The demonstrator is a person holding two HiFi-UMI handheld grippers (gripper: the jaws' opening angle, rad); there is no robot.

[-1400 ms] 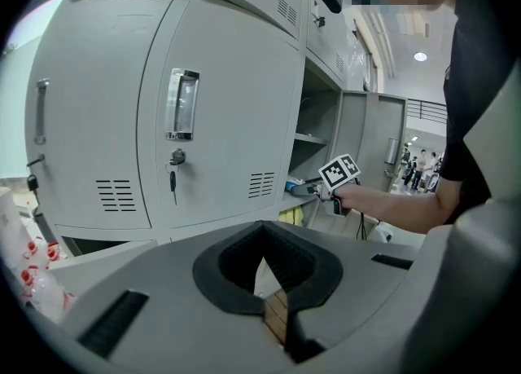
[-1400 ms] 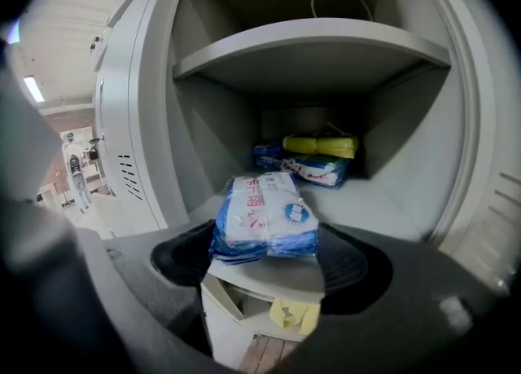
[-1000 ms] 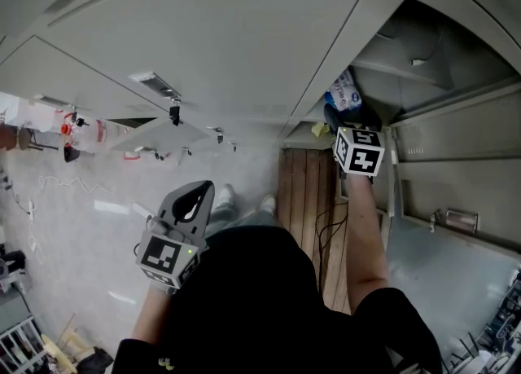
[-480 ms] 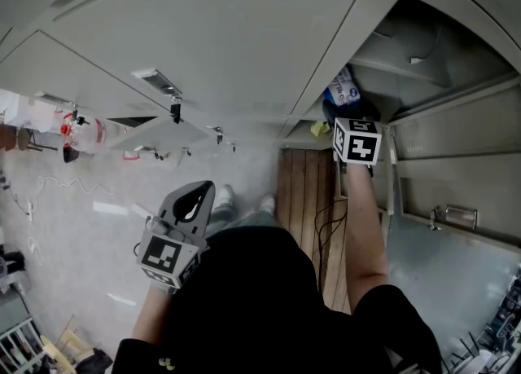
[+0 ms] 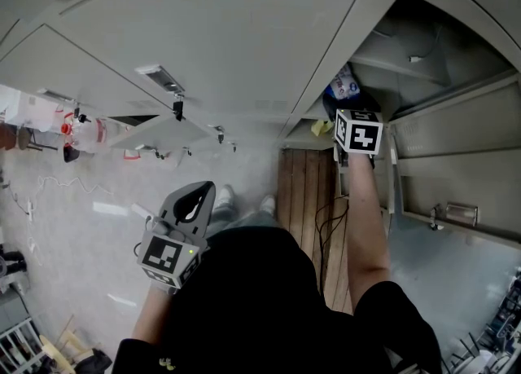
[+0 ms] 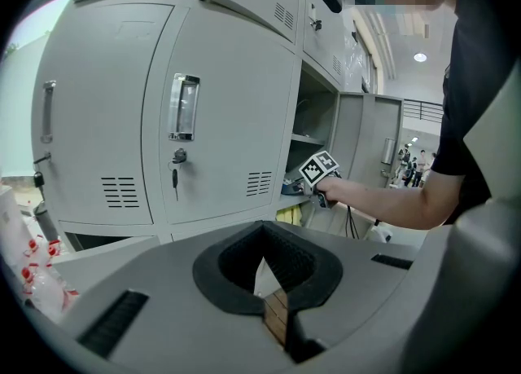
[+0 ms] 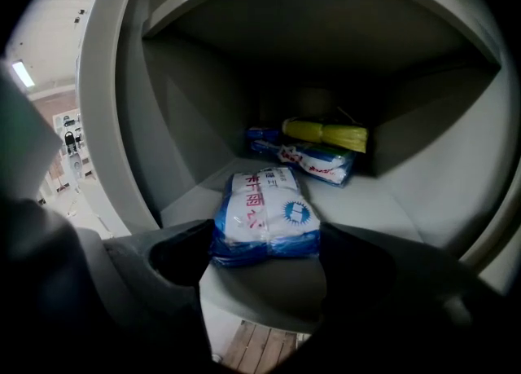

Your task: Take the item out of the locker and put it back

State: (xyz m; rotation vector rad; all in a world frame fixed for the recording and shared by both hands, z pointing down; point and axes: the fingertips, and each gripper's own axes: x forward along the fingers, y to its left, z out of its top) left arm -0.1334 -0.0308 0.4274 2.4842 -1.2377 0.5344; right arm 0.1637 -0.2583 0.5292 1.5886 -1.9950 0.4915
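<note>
Packet (image 7: 264, 216): at the front edge of the locker shelf (image 7: 370, 201), handy to reach.
Right claw (image 7: 264, 244): clamped across its sides, to carry it.
Left claw (image 6: 267, 292): closed, empty, idle; one claw suffices.

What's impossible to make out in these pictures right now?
- Print on the blue-and-white plastic packet: right gripper view, too small and blurred.
- Whether the right tongs squeeze that packet: right gripper view, dark pads blend into its sides.
- What the yellow bundle at the grey metal locker's back is: right gripper view, dim and small.
</note>
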